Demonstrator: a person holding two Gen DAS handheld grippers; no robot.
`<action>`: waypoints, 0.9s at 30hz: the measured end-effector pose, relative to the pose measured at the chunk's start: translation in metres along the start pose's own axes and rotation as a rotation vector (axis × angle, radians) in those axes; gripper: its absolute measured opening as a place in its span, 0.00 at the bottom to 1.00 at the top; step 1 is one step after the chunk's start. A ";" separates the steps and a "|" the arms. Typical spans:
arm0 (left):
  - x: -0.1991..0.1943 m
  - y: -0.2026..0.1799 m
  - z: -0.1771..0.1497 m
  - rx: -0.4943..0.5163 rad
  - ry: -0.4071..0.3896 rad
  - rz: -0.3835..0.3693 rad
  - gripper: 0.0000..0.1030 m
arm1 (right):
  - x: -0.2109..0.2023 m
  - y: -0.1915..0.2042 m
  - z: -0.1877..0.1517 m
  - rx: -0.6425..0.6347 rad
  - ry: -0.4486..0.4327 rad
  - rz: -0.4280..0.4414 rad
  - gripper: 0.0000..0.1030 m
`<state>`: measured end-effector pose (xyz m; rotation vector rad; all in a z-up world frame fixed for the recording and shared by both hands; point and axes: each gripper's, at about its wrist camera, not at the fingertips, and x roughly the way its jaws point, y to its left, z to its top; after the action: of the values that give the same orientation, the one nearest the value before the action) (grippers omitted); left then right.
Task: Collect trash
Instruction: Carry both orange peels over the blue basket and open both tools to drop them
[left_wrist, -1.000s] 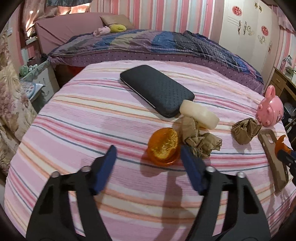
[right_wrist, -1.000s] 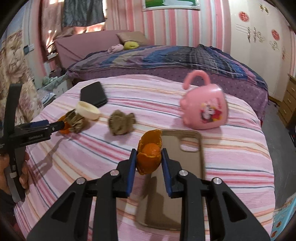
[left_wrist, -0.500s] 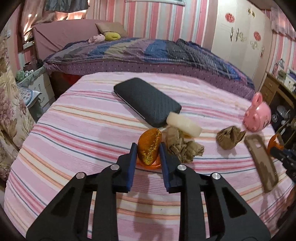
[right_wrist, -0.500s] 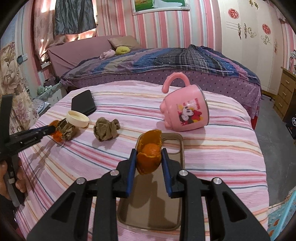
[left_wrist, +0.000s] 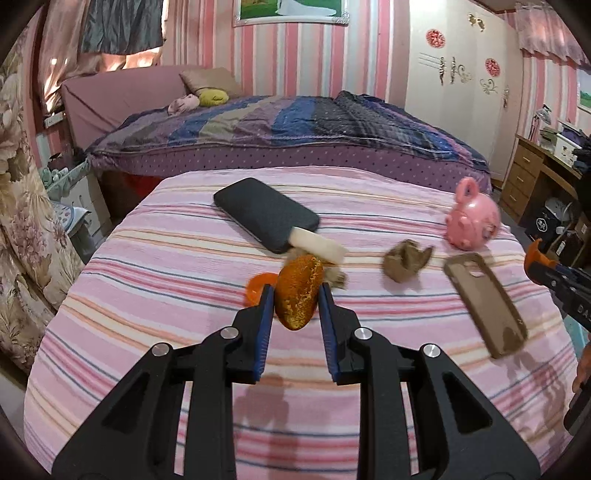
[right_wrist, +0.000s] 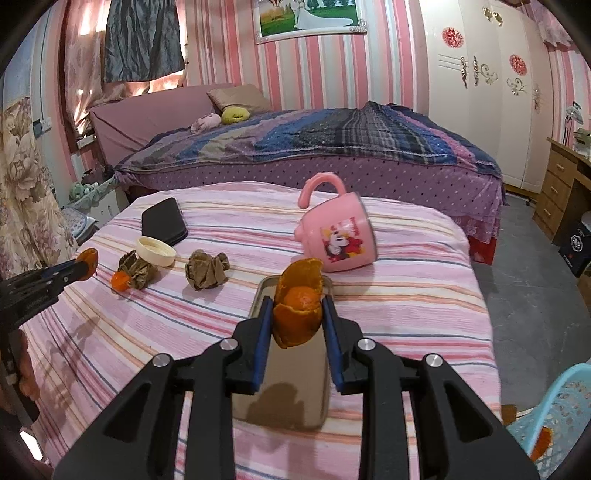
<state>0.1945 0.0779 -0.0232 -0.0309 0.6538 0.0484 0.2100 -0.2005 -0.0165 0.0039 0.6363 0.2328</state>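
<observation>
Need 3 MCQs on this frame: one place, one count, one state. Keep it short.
1. Where does the white lid lie?
A. beside the black phone
B. inside the pink mug
C. on the floor

2. How many crumpled brown paper wads lie on the striped sheet?
A. one
B. two
C. four

3. What is between the right tongs?
A. nothing
B. a paper wad
C. orange peel

A: the lid touches the phone's near end.
B: one wad by the lid, one wad apart.
C: the blue pads press on peel.
</observation>
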 end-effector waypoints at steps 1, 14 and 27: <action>-0.004 -0.005 -0.002 0.000 -0.003 -0.004 0.23 | -0.006 -0.002 -0.003 -0.008 -0.001 -0.010 0.26; -0.038 -0.075 -0.024 0.062 -0.033 -0.057 0.23 | -0.081 -0.069 -0.038 -0.019 -0.012 -0.143 0.26; -0.055 -0.175 -0.045 0.115 -0.039 -0.170 0.23 | -0.148 -0.171 -0.079 0.072 -0.019 -0.363 0.26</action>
<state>0.1329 -0.1009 -0.0233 0.0251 0.6122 -0.1524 0.0842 -0.4041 -0.0058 -0.0398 0.6146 -0.1412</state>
